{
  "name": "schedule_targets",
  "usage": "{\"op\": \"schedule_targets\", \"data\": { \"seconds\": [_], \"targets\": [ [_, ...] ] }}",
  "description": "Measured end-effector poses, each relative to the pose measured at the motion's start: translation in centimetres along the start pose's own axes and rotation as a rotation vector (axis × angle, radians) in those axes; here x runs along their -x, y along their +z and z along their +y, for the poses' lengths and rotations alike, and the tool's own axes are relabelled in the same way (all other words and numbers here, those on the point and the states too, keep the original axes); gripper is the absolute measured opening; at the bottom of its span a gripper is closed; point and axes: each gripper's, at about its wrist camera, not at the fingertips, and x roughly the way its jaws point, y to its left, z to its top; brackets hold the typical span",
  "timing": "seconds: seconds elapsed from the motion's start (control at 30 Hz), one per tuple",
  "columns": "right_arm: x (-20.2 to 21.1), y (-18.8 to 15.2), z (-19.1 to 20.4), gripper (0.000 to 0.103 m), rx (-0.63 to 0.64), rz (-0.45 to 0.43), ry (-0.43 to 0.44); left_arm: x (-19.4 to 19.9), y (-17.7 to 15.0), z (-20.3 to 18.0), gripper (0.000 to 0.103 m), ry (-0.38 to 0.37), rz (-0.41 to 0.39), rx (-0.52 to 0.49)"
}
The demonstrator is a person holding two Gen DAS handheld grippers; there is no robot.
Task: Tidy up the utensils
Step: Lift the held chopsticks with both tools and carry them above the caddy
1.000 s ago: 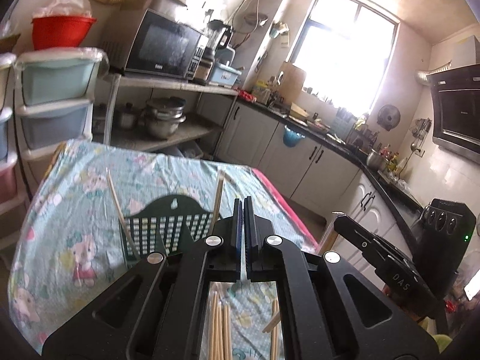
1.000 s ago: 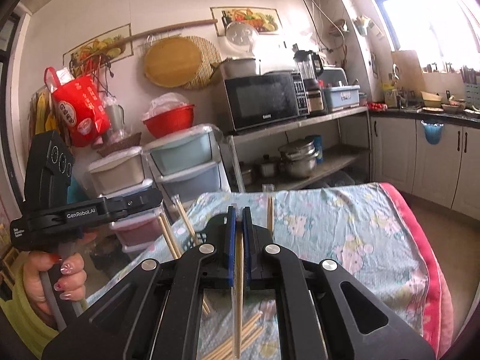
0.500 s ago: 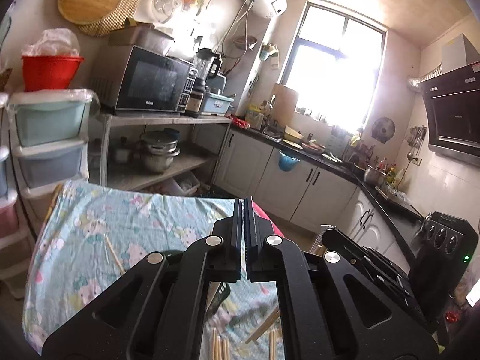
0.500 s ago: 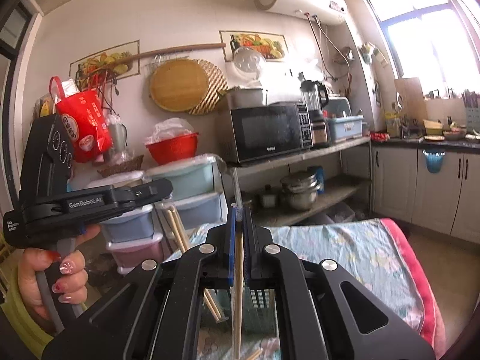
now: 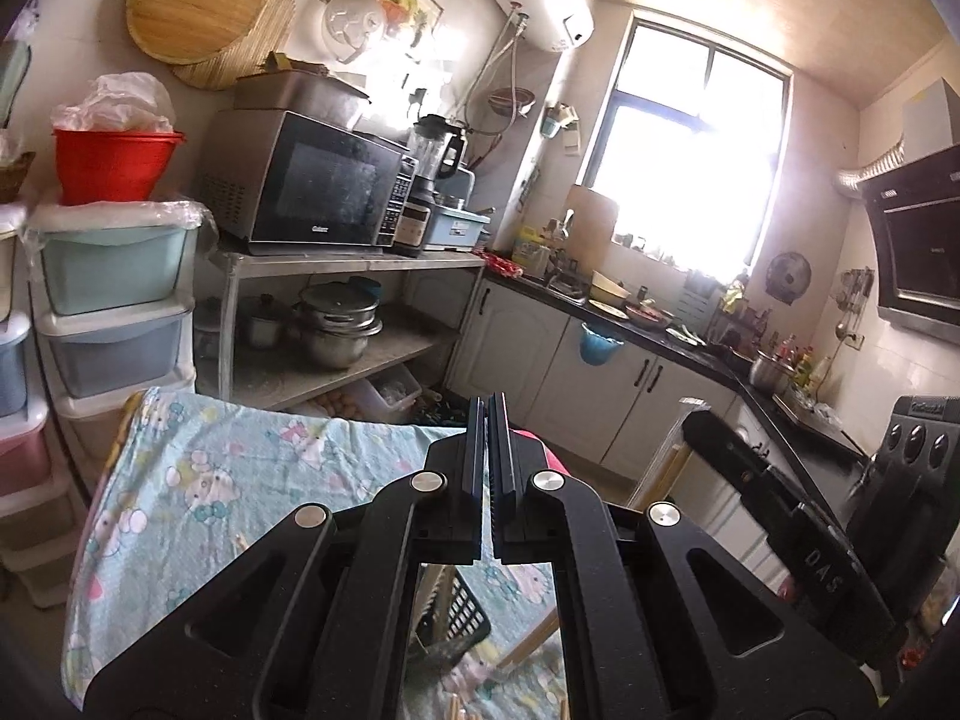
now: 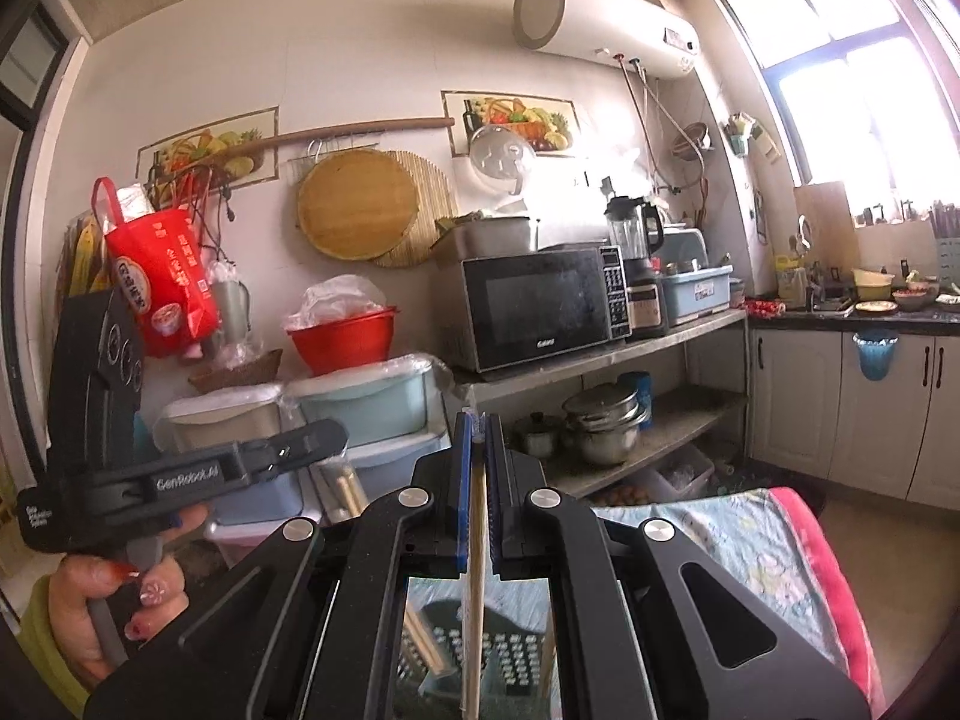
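Note:
My right gripper [image 6: 478,429] is shut on a single wooden chopstick [image 6: 477,570], which hangs down between the blue pads over the black slotted basket [image 6: 498,654]. A few more chopsticks [image 6: 420,639] lean inside that basket. My left gripper [image 5: 486,414] is shut with nothing visible between its pads. Under it, the basket [image 5: 459,618] and loose chopsticks [image 5: 531,639] show on the cartoon-print tablecloth [image 5: 198,480]. In the right wrist view a hand [image 6: 84,612] holds the left gripper [image 6: 333,435] at the left. The right gripper [image 5: 696,423] shows at the right of the left wrist view.
Stacked plastic drawers [image 5: 114,312] with a red bowl [image 5: 114,165] stand beyond the table's far left corner. A metal shelf holds a microwave [image 5: 306,183] and pots [image 5: 339,324]. White cabinets [image 5: 600,384] and a dark counter run along the right, under a bright window.
Both grippers have risen and tipped up, so the basket and table have dropped low in both views. The right gripper keeps its chopstick. The left stays shut and empty.

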Motion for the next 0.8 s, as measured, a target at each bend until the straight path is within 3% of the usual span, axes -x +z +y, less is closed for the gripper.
{"op": "schedule_targets", "data": {
  "seconds": [0.43,0.8],
  "targets": [
    [-4.6,0.7,-0.8,0.005,0.025,-0.014,-0.033,-4.4,-1.2,2.8,0.000,0.012,0.079,0.044],
    [-7.0,-1.6,-1.0,0.005,0.016,0.014,-0.037,-5.9,-3.4,3.2,0.000,0.024,0.113,0.024]
  ]
}}
